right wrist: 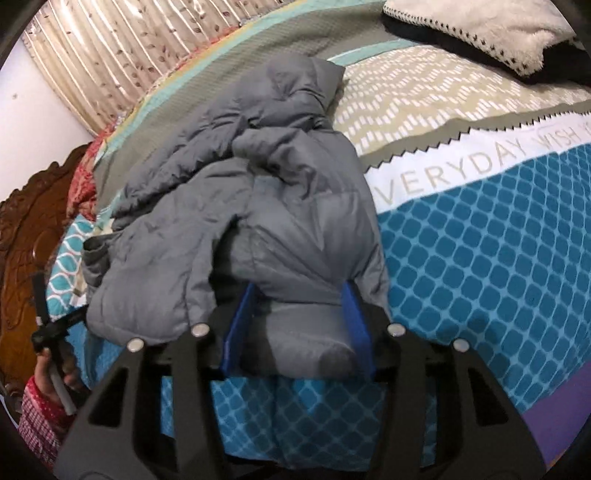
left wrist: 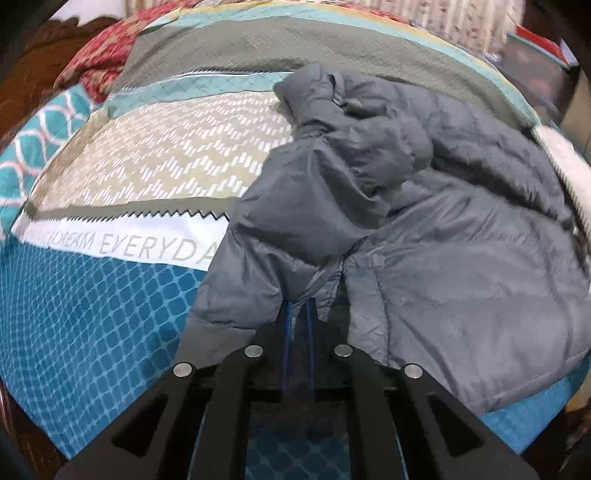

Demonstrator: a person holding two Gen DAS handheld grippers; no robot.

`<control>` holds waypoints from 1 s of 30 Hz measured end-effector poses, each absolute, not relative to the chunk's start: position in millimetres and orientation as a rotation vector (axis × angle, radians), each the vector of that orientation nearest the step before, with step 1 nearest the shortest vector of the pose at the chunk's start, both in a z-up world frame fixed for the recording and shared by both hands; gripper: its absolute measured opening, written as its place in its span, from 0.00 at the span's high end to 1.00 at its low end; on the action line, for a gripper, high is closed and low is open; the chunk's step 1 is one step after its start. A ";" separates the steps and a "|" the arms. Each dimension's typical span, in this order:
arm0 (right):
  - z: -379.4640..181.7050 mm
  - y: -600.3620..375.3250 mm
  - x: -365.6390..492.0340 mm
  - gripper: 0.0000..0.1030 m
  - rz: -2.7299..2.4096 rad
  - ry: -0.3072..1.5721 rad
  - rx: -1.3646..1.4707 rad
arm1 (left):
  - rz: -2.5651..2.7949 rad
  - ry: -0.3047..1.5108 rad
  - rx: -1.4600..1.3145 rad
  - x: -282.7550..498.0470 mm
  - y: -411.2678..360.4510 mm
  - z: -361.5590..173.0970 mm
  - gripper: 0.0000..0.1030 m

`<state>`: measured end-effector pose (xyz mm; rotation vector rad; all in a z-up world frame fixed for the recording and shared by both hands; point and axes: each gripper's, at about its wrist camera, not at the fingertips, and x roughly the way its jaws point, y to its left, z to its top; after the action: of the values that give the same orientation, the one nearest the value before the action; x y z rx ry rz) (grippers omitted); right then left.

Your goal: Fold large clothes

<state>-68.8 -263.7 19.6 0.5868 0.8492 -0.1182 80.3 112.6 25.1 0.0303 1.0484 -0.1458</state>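
Note:
A grey puffer jacket (left wrist: 424,206) lies bunched on the patterned bedspread (left wrist: 92,306). My left gripper (left wrist: 298,310) is nearly shut, and its blue pads pinch the jacket's lower edge. In the right wrist view the jacket (right wrist: 229,192) lies in a heap in front of me. My right gripper (right wrist: 297,317) is wide apart, with its blue pads (right wrist: 236,332) on either side of a thick fold or sleeve end of the jacket. The pads touch the fabric at both sides.
A white fluffy pillow (right wrist: 480,26) lies at the head of the bed. A carved wooden bed frame (right wrist: 29,240) stands at the left. A red patterned blanket (left wrist: 107,55) lies at the far edge. A pleated curtain (right wrist: 110,55) hangs behind.

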 end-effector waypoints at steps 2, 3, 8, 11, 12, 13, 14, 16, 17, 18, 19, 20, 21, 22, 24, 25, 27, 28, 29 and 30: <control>19.4 -261.7 -68.2 0.53 -0.111 0.855 0.564 | -0.199 1.004 -0.091 79.0 122.2 48.6 0.58; 17.7 -262.1 -68.0 0.53 -0.107 0.856 0.560 | -0.230 0.970 -0.127 76.3 124.1 60.4 0.58; 15.2 -263.4 -68.0 0.53 -0.103 0.851 0.590 | -0.393 0.910 -0.115 93.6 103.9 87.1 0.58; 14.6 -263.8 -70.5 0.53 -0.098 0.849 0.594 | -0.439 0.959 -0.059 114.9 81.0 73.5 0.58; 14.2 -264.9 -70.2 0.53 -0.096 0.848 0.598 | -0.416 0.973 -0.042 119.9 77.0 66.4 0.58; 13.7 -265.4 -70.6 0.53 -0.095 0.847 0.603 | -0.389 0.988 -0.033 131.6 75.7 58.8 0.58; 13.3 -265.8 -71.0 0.53 -0.093 0.846 0.608 | -0.354 0.995 -0.030 143.3 77.0 52.2 0.58; 12.4 -265.8 -71.5 0.53 -0.090 0.846 0.609 | -0.275 1.013 -0.016 161.2 82.5 41.3 0.58; 12.2 -266.3 -70.9 0.53 -0.088 0.848 0.607 | -0.247 1.042 -0.022 171.2 85.9 32.3 0.58; 12.0 -265.8 -70.3 0.53 -0.087 0.851 0.600 | -0.229 1.091 -0.048 182.1 89.7 19.8 0.58; 11.8 -265.6 -69.7 0.53 -0.088 0.853 0.597 | -0.230 1.104 -0.065 185.7 93.0 15.5 0.58; 11.7 -265.2 -69.1 0.53 -0.089 0.856 0.593 | -0.230 1.097 -0.062 187.5 91.6 13.3 0.58; 12.0 -265.2 -68.6 0.53 -0.089 0.858 0.592 | -0.220 1.078 -0.019 185.7 85.4 14.0 0.58; 12.5 -265.8 -68.2 0.52 -0.087 0.861 0.592 | -0.211 1.066 0.017 183.2 80.6 15.3 0.58; 15.5 -266.0 -68.6 0.52 -0.083 0.865 0.597 | -0.187 1.037 0.109 174.0 68.5 18.4 0.58; 20.2 -266.9 -69.2 0.52 -0.087 0.861 0.599 | -0.177 1.033 0.133 169.5 65.9 20.3 0.58; 34.1 -267.6 -72.7 0.52 -0.101 0.827 0.584 | -0.142 1.024 0.192 156.7 58.5 24.8 0.58; 44.7 -265.6 -76.6 0.52 -0.103 0.796 0.565 | -0.131 1.021 0.212 152.4 57.7 26.2 0.58; 54.9 -262.2 -80.1 0.52 -0.098 0.769 0.546 | -0.120 1.017 0.230 147.1 55.8 27.4 0.58; 61.5 -259.1 -82.2 0.52 -0.092 0.754 0.533 | -0.116 1.014 0.237 142.7 54.5 28.3 0.58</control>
<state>-82.2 -259.1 61.5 0.5332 0.7541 -0.0920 142.7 54.5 28.3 0.2375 1.0143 -0.1156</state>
